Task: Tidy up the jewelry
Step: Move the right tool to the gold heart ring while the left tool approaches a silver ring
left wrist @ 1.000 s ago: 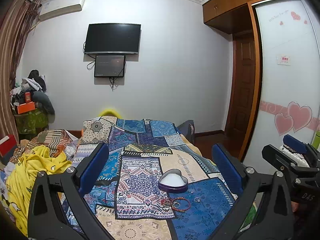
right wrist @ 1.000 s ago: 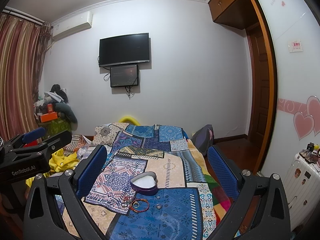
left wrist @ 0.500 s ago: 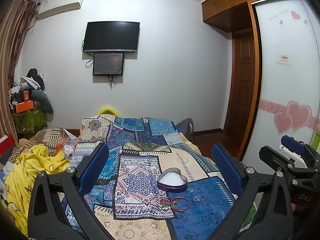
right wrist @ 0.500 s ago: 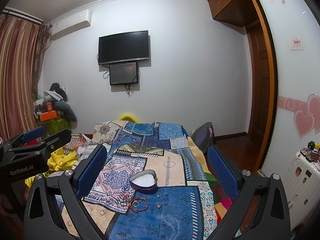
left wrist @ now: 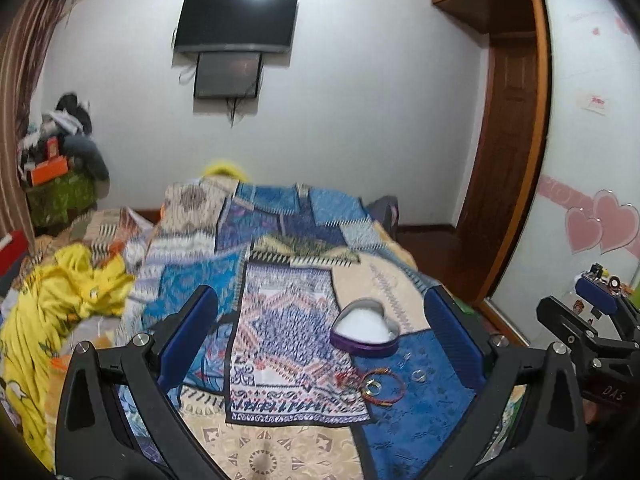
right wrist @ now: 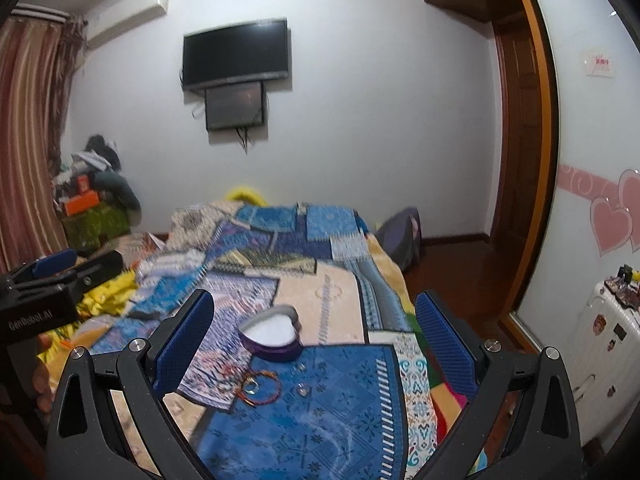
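Observation:
A purple heart-shaped box (left wrist: 365, 330) with a white lining lies open on the patchwork bedspread (left wrist: 280, 320). In front of it lie red cord bracelets (left wrist: 372, 385) and small silver rings (left wrist: 418, 376). The box (right wrist: 272, 336), bracelets (right wrist: 256, 387) and a ring (right wrist: 303, 391) also show in the right wrist view. My left gripper (left wrist: 320, 328) is open and empty, above the bed short of the jewelry. My right gripper (right wrist: 308, 332) is open and empty too. Each gripper shows at the edge of the other's view.
A yellow garment (left wrist: 48, 312) is heaped on the bed's left side. A white suitcase (right wrist: 600, 360) stands at the right by the wardrobe's sliding door (right wrist: 592, 140). A TV (left wrist: 236, 20) hangs on the far wall. A cluttered stand (left wrist: 56, 184) is at the left.
Both grippers have moved forward and tilted down toward the bed, so the box and jewelry look nearer and higher. Both stay open. The jewelry has not moved.

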A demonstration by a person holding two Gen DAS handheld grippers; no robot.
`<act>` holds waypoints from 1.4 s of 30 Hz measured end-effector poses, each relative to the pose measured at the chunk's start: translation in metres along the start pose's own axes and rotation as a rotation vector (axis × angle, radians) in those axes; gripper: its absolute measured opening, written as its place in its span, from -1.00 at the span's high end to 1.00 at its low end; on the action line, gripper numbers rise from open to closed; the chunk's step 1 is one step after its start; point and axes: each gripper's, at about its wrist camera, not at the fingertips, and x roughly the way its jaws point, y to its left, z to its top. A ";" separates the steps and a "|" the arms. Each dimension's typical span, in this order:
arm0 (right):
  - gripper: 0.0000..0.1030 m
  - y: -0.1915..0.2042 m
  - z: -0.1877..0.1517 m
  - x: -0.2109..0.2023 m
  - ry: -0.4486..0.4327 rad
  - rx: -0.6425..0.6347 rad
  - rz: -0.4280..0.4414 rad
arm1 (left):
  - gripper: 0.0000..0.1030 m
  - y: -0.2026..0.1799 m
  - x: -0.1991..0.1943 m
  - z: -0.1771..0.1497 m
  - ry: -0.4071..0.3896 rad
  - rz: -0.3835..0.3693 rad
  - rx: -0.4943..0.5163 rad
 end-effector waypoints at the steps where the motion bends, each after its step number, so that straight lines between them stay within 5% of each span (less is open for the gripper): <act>1: -0.94 -0.002 -0.001 0.004 0.014 0.001 -0.002 | -1.00 0.003 0.006 -0.002 0.017 0.001 -0.005; 6: -0.94 -0.008 -0.015 0.029 0.116 -0.010 -0.009 | -1.00 0.019 0.042 -0.018 0.120 0.004 -0.030; 13: -0.92 -0.008 -0.034 0.060 0.226 -0.055 0.004 | -0.65 0.024 0.087 -0.046 0.277 -0.011 0.002; 25: -0.18 -0.008 -0.056 0.106 0.372 -0.059 0.120 | -0.12 0.002 0.127 -0.084 0.462 -0.133 0.083; 42: 0.26 -0.013 -0.081 0.129 0.490 -0.044 0.185 | 0.14 -0.021 0.140 -0.106 0.537 -0.212 0.177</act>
